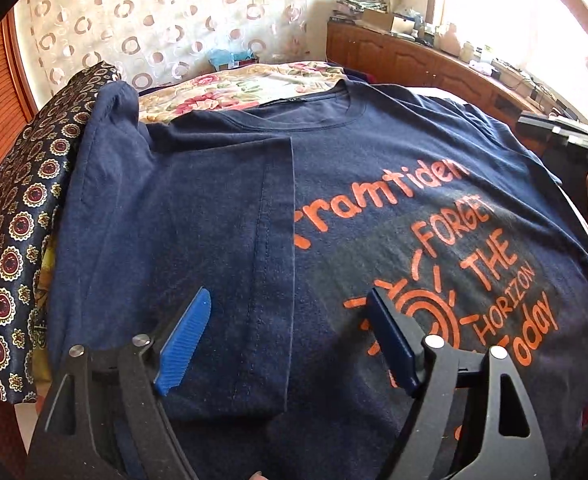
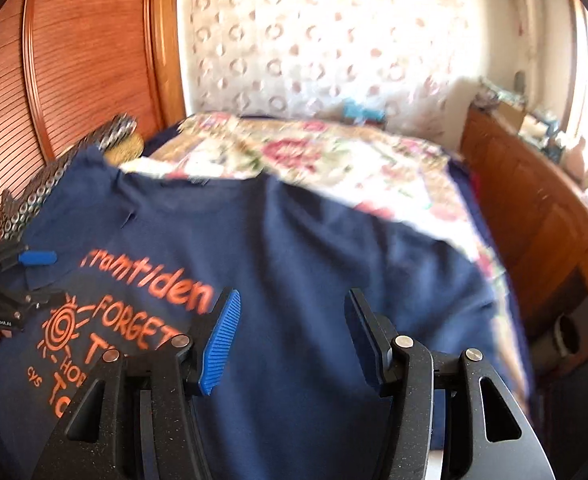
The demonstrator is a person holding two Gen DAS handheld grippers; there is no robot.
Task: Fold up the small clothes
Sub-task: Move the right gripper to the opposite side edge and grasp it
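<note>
A navy T-shirt (image 1: 334, 184) with orange print lies flat on the bed, its left side folded inward so a straight edge runs down the front. My left gripper (image 1: 289, 320) is open and empty, hovering just above the shirt's lower front beside that fold. The shirt also fills the right wrist view (image 2: 314, 248), which is motion-blurred. My right gripper (image 2: 291, 332) is open and empty above the shirt's right half. The left gripper (image 2: 21, 276) shows at the left edge there, open over the folded side.
A floral bedspread (image 1: 229, 92) lies beyond the collar. A dark patterned cloth (image 1: 21, 216) lies along the shirt's left side. A wooden cabinet (image 2: 534, 208) with clutter runs along the right. A wooden wardrobe (image 2: 73, 60) stands at the left.
</note>
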